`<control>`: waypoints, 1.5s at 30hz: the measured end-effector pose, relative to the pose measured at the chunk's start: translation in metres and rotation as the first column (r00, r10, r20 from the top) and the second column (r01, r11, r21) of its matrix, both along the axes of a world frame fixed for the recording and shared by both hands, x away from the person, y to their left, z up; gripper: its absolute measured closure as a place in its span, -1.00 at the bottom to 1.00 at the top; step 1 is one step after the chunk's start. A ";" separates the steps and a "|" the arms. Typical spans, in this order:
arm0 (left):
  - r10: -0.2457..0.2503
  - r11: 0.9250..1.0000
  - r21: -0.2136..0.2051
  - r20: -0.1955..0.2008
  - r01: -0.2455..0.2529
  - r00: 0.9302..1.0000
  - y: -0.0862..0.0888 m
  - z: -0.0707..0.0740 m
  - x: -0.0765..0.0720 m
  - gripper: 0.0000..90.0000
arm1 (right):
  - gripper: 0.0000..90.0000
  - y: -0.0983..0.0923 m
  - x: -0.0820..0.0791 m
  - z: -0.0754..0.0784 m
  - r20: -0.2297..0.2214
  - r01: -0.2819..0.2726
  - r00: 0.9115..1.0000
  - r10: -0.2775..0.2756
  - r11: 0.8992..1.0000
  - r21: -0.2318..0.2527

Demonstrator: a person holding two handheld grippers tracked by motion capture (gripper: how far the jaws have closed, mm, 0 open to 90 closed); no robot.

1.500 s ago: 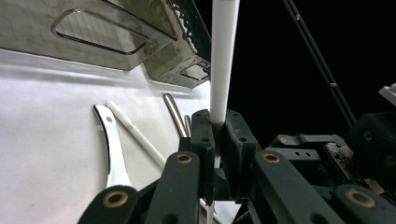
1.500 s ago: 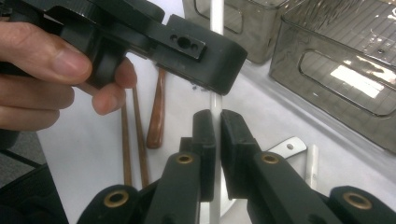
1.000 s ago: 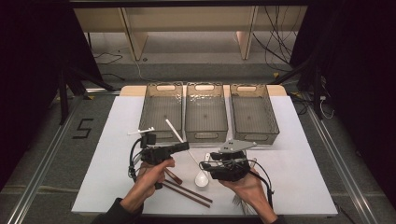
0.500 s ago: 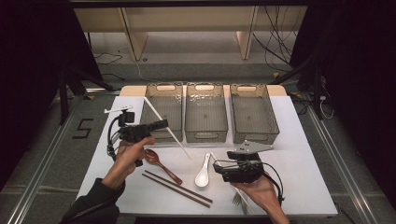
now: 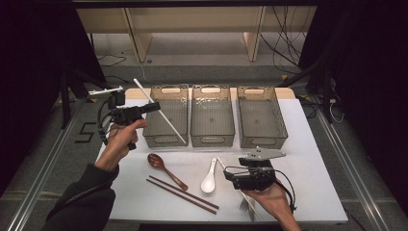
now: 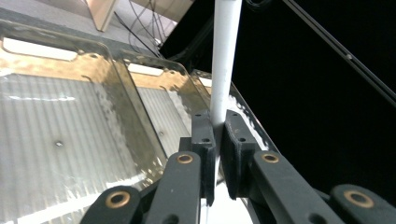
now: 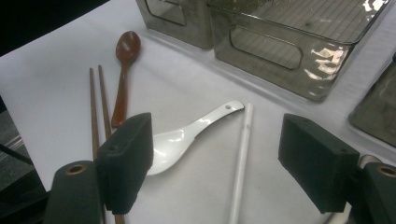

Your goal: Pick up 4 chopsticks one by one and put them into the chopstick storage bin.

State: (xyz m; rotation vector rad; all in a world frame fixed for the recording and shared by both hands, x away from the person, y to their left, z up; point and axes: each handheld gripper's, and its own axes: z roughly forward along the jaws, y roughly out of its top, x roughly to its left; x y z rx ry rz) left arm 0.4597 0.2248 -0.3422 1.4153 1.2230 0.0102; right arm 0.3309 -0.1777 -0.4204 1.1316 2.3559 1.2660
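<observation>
1. Nearest, at 6 o'clock of the bench (image 5: 308, 202): right gripper (image 5: 230, 176), carried in the right hand (image 5: 269, 199), jaws just opened wide with nothing pressed between them.
2. Directly ahead of those jaws: second white chopstick (image 7: 241, 163), flat on the bench, long axis running almost straight away from the gripper and lying in the gap between the open pads, touching neither.
3. Just at 9 o'clock of that chopstick: white spoon (image 5: 209, 177), bowl toward the near edge, handle tip close beside the chopstick's far end.
4. Further toward 9 o'clock: pair of brown chopsticks (image 5: 183, 194) lying aslant, then brown spoon (image 5: 165, 169), bowl toward 10 o'clock.
5. Middle distance, at 10 o'clock: left gripper (image 5: 154, 107), in the left hand (image 5: 120, 139), raised above the bench; narrow, clamped on the white chopstick (image 6: 223, 60) near its middle.
6. Long axis of the held chopstick: slanted, upper end toward 11 o'clock, lower end (image 5: 180, 137) hanging over the left bin (image 5: 166, 139).
7. Farthest, at 12 o'clock: middle bin (image 5: 212, 137) and right bin (image 5: 262, 139), side by side with the left bin, all three bare inside.
8. Judgement: left hand nearer the left bin, so release there likely; right hand nearer the lying chopstick, closure across its short axis called for.
</observation>
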 end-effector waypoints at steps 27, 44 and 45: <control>0.133 0.985 0.120 -0.051 -0.126 0.990 -0.002 -0.016 0.059 0.86 | -0.42 -0.002 -0.001 -0.002 0.006 -0.002 1.000 0.002 1.000 0.008; 0.118 0.980 0.176 -0.116 -0.096 0.986 -0.017 -0.039 0.068 0.84 | -0.41 -0.001 -0.001 -0.002 0.004 -0.004 1.000 0.004 1.000 0.004; 0.115 0.979 0.181 -0.124 -0.092 0.986 -0.020 -0.042 0.069 0.84 | -0.41 -0.002 -0.001 -0.002 0.005 -0.005 1.000 0.005 1.000 0.004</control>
